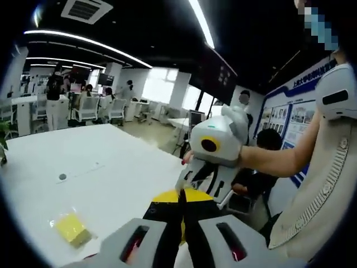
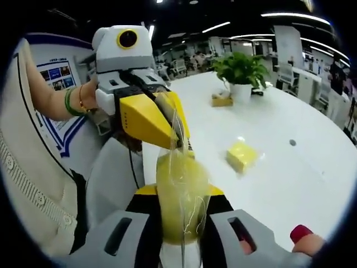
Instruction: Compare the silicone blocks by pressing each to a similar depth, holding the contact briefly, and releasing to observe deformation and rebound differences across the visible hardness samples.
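- White table [image 2: 290, 167]: one bagged yellow silicone block [image 2: 242, 155] lies on it, well apart from both grippers; potted plant [image 2: 241, 72] at the far edge.
- Right gripper [image 2: 181, 223]: clamped on a second bagged yellow block [image 2: 179, 195], held off the table.
- Left gripper [image 2: 179, 134]: pinching that bag's top edge, jaws closed.

Both views look close along their jaws, facing each other across the white table [image 1: 111, 162] edge

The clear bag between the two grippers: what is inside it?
A yellow block sits in the clear bag, which both grippers' jaws pinch. Its lower end is hidden behind the right gripper's jaws.
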A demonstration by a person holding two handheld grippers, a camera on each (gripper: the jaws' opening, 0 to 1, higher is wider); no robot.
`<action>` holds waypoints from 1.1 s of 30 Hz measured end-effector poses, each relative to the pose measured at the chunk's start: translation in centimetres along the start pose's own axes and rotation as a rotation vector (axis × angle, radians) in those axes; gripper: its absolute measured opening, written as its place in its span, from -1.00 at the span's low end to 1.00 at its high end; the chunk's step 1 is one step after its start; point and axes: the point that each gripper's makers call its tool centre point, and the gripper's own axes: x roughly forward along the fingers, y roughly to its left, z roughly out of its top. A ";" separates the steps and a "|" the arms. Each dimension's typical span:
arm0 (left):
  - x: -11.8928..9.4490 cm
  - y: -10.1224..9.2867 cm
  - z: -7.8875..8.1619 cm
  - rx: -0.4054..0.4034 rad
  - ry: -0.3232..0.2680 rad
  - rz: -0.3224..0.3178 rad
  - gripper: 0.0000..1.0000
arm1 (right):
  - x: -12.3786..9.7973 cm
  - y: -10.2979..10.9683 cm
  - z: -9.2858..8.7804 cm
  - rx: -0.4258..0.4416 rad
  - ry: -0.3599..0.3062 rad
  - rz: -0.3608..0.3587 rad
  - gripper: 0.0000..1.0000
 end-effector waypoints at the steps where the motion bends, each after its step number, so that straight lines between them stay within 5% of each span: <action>1: 0.0 0.0 0.0 -0.002 0.000 0.002 -1.00 | 0.0 -0.1 0.0 0.003 -0.005 -0.003 -0.67; 5: 0.3 0.3 -0.4 -0.091 0.037 0.027 -1.00 | 0.1 -0.1 -0.3 -0.046 -0.006 0.002 -0.63; 11: 0.8 0.1 -0.7 -0.058 0.053 0.026 -1.00 | 0.2 -0.7 -0.8 -0.093 0.019 -0.009 -0.57; 26: 1.1 0.8 -1.9 -0.118 0.085 0.041 -1.00 | 1.4 -1.3 -1.4 0.039 -0.028 0.002 -0.37; 33: 1.3 1.1 -2.7 -0.144 0.115 0.053 -1.00 | 1.5 -0.9 -1.6 0.074 -0.045 -0.007 0.01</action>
